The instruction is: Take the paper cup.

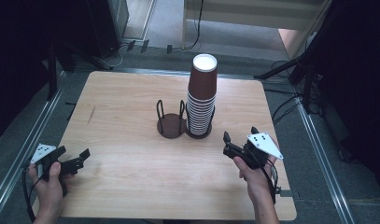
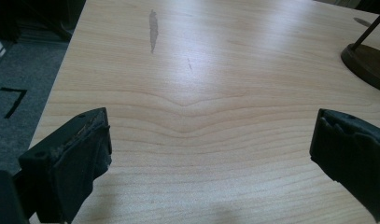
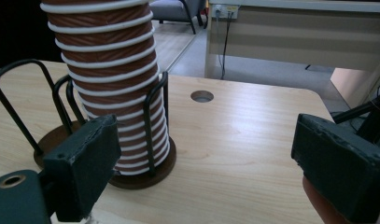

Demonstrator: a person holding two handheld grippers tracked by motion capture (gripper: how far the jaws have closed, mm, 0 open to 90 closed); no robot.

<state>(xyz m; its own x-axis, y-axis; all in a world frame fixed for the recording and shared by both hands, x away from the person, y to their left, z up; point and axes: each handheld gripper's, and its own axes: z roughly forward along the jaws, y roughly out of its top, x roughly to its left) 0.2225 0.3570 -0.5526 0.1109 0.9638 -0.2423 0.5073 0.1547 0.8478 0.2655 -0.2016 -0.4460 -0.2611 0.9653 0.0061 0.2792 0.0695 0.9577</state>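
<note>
Now, going left to right: your left tongs (image 1: pixel 78 159) rest low over the bare table (image 1: pixel 127 177), jaws wide and empty. The empty holder (image 1: pixel 171 122) stands mid-table, and just beside it the stack of cups (image 1: pixel 201 95) sits in its own holder. Your right tongs (image 1: pixel 238 141), jaws apart with nothing between them, point at that stack. Approach level, close on the top cup's wall, and lift straight up so the stack stays put.
</note>
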